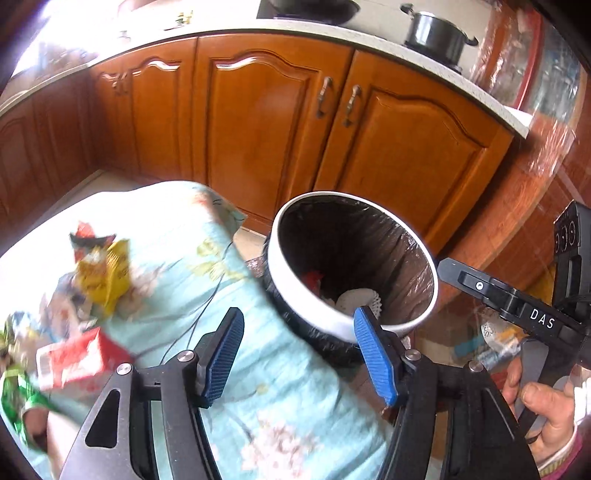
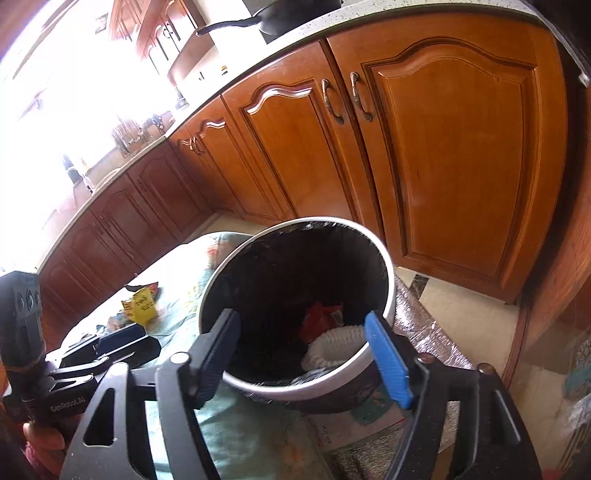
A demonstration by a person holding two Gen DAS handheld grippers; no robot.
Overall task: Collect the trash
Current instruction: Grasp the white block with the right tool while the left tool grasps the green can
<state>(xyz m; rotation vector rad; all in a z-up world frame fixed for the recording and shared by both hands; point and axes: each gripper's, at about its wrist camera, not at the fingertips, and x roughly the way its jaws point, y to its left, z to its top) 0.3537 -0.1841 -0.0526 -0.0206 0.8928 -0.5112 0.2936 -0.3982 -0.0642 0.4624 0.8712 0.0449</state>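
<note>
A white-rimmed trash bin (image 1: pixel 299 317) with a black liner stands by the table's right edge; it also shows in the right wrist view (image 2: pixel 388 288). Inside lie a red wrapper (image 2: pixel 319 315) and a white foam net (image 2: pixel 338 339). My left gripper (image 1: pixel 299 354) is open and empty over the table edge beside the bin. My right gripper (image 2: pixel 306 354) is open and empty just above the bin's near rim. On the table lie a yellow wrapper (image 1: pixel 105 273), a red box (image 1: pixel 74 360) and a green wrapper (image 1: pixel 14 391), left of the left gripper.
The table wears a light blue floral cloth (image 1: pixel 258 406). Wooden kitchen cabinets (image 1: pixel 266 122) stand behind the bin, with a pot (image 1: pixel 434 31) on the counter. A foil mat (image 2: pixel 421 321) lies on the floor under the bin.
</note>
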